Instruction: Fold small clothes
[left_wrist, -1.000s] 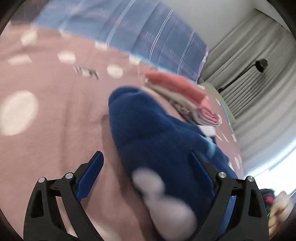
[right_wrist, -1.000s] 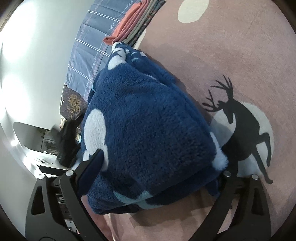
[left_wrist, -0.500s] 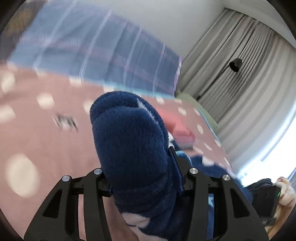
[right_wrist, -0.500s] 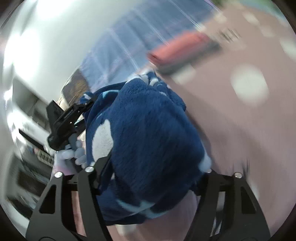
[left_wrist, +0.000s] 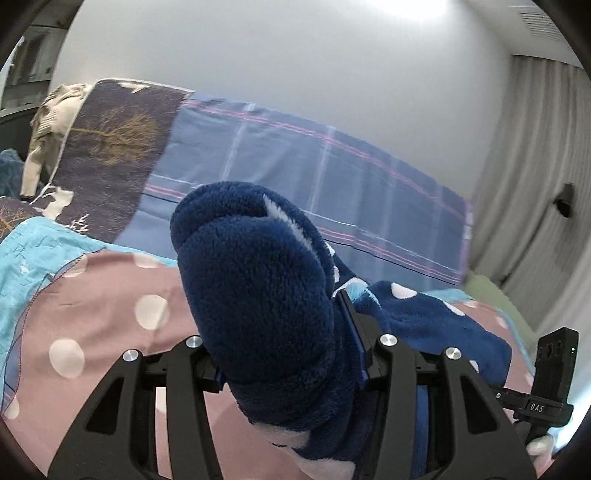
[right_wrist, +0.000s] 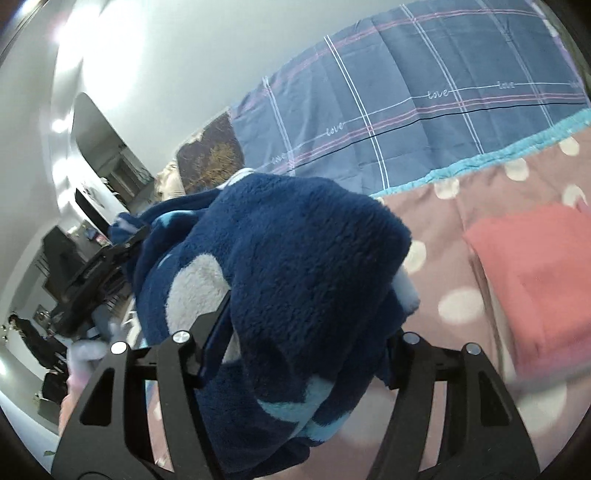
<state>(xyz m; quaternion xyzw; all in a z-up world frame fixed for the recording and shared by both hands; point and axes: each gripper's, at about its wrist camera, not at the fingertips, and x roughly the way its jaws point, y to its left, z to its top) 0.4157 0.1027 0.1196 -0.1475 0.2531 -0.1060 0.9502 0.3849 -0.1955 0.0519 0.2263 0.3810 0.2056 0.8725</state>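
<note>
The bed (left_wrist: 92, 325) fills the lower part of both views; its cover is dusty pink with pale dots and a light blue edge. Behind it a blue checked quilt (right_wrist: 424, 96) with pink and white lines lies along a plain grey wall. To the quilt's left in the left wrist view sits a dark pillow (left_wrist: 114, 147) printed with a golden tree. Grey curtains (left_wrist: 535, 203) hang at the right edge of that view.

The blue fleece garment (left_wrist: 258, 302), dark blue with white spots and light blue patches, is off the bed cover and held up between my two tools. One bunched fold of it stands in front of the left camera, another in front of the right (right_wrist: 295, 266), and the stretch between them sags toward the bed.

A folded pink garment (right_wrist: 535, 280) lies on the bed cover at the right of the right wrist view, apart from the fleece.

My left hand-held gripper (left_wrist: 284, 365) is clamped on its fold, pads pressed into the pile. My right hand-held gripper (right_wrist: 306, 350) is likewise clamped on the thicker bunch. The right one shows at the right edge of the left view, the left one at the left of the right view.
</note>
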